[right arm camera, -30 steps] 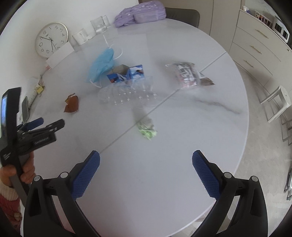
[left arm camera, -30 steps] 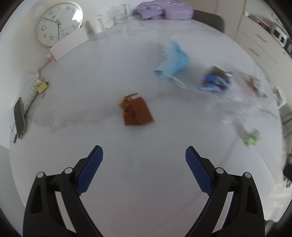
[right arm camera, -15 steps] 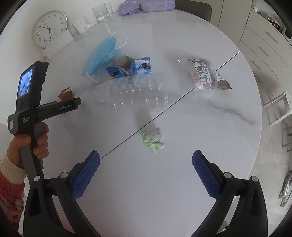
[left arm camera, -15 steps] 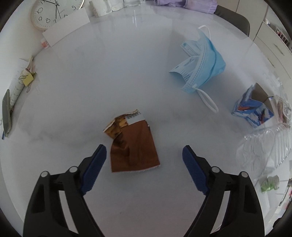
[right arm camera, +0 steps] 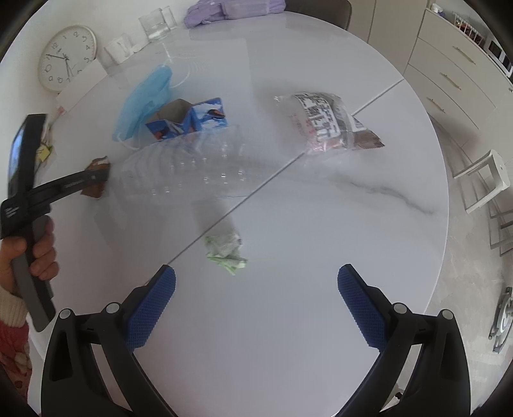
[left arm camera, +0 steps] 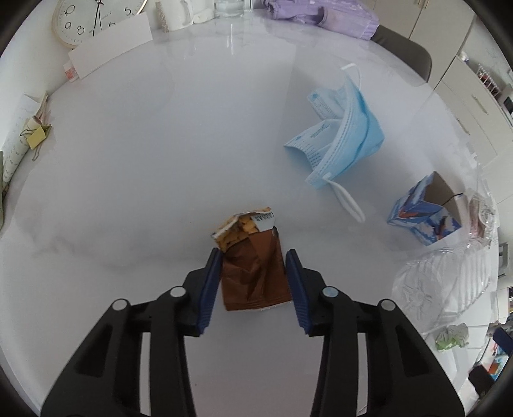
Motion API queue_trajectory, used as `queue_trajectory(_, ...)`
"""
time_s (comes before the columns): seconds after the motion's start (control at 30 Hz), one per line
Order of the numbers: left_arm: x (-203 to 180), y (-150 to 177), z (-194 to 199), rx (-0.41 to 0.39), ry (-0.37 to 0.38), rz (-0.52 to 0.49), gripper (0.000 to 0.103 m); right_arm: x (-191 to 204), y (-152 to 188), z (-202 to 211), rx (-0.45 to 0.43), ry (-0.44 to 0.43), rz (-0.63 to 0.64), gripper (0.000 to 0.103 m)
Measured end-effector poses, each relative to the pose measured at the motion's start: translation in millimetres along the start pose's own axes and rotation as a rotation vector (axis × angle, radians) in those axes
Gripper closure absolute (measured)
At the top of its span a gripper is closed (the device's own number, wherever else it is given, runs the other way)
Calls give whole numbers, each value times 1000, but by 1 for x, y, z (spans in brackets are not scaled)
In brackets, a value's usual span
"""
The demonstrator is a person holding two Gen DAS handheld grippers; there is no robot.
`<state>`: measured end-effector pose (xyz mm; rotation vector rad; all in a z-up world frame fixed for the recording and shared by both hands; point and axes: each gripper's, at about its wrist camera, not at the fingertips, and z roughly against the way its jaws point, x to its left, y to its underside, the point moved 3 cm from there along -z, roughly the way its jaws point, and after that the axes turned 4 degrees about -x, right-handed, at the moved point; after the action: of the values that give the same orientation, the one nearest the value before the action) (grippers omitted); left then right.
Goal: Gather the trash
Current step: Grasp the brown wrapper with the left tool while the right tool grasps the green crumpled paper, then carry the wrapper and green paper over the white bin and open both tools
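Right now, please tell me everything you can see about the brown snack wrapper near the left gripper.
The brown snack wrapper is a crumpled, glossy packet lying flat on the white table. Its far end is torn open, showing an orange printed inside and a white strip with a code. It lies between the left gripper's blue pads, whose jaws are closing around it; whether they already press it is unclear.

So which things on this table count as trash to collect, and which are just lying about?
Trash:
brown snack wrapper, between the closing left gripper fingers
blue face mask
blue carton
clear plastic tray
printed clear bag
crumpled green paper

Lying about:
clock
glass
purple bundle
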<state>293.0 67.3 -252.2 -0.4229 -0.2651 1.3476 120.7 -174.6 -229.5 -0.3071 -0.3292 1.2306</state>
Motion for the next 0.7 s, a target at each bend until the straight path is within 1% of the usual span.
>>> queue_trajectory(0.07, 1, 2, 7, 10, 16, -2, 74, -3, -2, -9, 3, -4, -5, 3)
queue_trajectory(0.17, -1, 8, 18, 9, 26, -2, 74, 3, -4, -24, 12, -15, 19, 3)
queue_trajectory(0.2, -1, 11, 23, 3, 33, -8, 74, 7, -4, -32, 24, -15, 36, 7)
queue_trajectory(0.23, -6, 14, 24, 0, 35, -14, 74, 9, -4, -36, 34, -15, 46, 13)
queue_trajectory(0.3, -7, 18, 26, -5, 32, -23, 74, 16, -3, -46, 58, -25, 78, 20)
queue_trajectory(0.37, -2, 19, 27, -8, 36, -15, 74, 21, -2, -50, 61, -12, 107, 27)
queue_trajectory(0.4, 0, 18, 27, -8, 37, -7, 74, 23, -2, -50, 52, -5, 123, 36)
queue_trajectory(0.43, -3, 19, 27, -7, 41, -1, 74, 25, -2, -48, 44, -4, 144, 48)
queue_trajectory(0.47, -2, 16, 26, -6, 49, 4, 74, 27, -2, -47, 45, -4, 154, 53)
queue_trajectory(0.5, -1, 14, 27, -9, 60, 9, 74, 27, -3, -47, 46, -4, 163, 66)
queue_trajectory(0.53, 0, 14, 28, -12, 64, 7, 74, 27, -3, -46, 49, -8, 169, 73)
queue_trajectory(0.7, -6, 17, 45, -26, 79, -36, 74, 17, 2, -32, 33, -38, 135, 74)
